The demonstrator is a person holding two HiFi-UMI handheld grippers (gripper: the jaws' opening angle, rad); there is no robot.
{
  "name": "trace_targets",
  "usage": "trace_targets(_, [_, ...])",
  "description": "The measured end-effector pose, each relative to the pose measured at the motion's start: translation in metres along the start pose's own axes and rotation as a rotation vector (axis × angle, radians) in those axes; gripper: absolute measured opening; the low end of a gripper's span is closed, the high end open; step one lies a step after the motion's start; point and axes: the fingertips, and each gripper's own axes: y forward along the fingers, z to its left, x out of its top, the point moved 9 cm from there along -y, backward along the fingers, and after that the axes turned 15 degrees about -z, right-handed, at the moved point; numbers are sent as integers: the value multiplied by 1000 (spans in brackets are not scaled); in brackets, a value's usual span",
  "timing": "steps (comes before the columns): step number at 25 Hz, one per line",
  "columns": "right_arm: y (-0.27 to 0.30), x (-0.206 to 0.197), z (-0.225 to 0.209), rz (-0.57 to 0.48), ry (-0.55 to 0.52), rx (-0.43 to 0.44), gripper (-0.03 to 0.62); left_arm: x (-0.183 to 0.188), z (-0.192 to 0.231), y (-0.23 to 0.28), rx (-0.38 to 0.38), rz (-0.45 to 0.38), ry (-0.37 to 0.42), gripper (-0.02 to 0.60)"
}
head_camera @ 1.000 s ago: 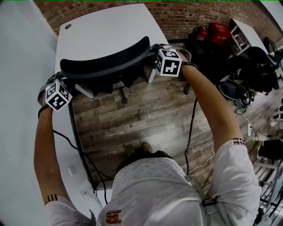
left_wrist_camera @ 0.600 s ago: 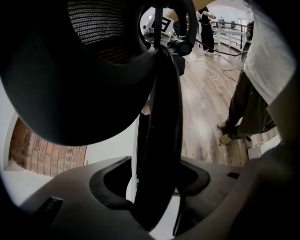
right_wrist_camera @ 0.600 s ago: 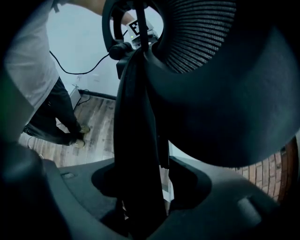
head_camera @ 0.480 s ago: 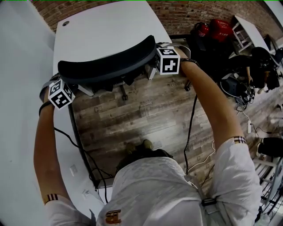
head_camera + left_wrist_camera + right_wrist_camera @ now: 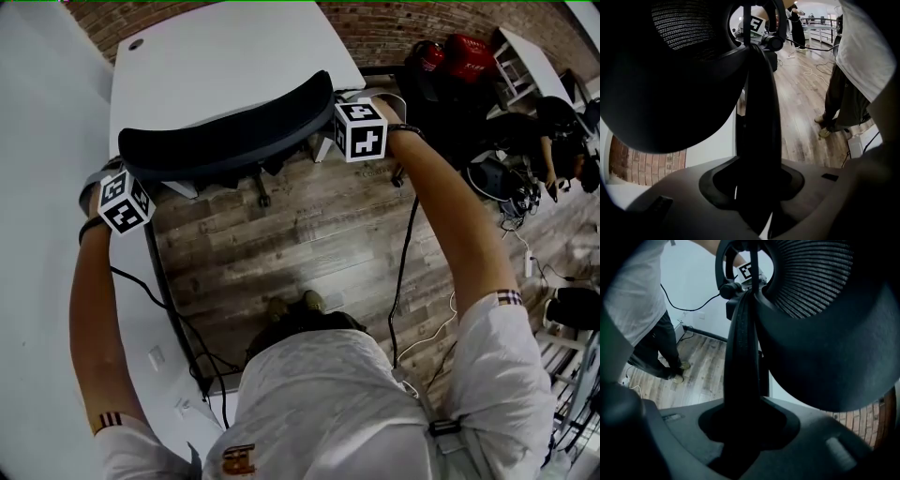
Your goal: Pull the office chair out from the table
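Both ends covered: the left hand-held gripper (image 5: 117,192) is at one end of the chair (image 5: 225,131) back and the right hand-held gripper (image 5: 361,127) at the other. Jaws on each are closing onto the back's edge frame, which runs straight between them in both gripper views. A two-sided hold should keep the pull square. The chair's pushed in at the worktop (image 5: 234,56) near edge. Behind it is open floor (image 5: 281,234), but the person's feet (image 5: 305,305) and a trailing cable (image 5: 405,272) sit in the path. Bags (image 5: 455,61) lie off right.
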Motion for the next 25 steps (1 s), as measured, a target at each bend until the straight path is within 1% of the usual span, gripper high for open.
trace_targets(2, [2, -2, 3, 4, -6, -4, 107, -1, -3, 0, -6, 8, 8, 122])
trace_targets(5, [2, -1, 7, 8, -7, -6, 103, -1, -8, 0, -9, 10, -4, 109])
trace_targets(11, [-3, 3, 18, 13, -1, -4, 101, 0, -15, -5, -11, 13, -28, 109])
trace_targets(15, [-8, 12, 36, 10, -8, -9, 98, 4, -27, -14, -3, 14, -15, 109])
trace_targets(20, [-18, 18, 57, 7, -15, -16, 98, 8, -51, -22, -11, 15, -27, 109])
trace_targets(25, [-23, 18, 77, 21, 3, -15, 100, 16, -70, -27, -1, 7, -27, 107])
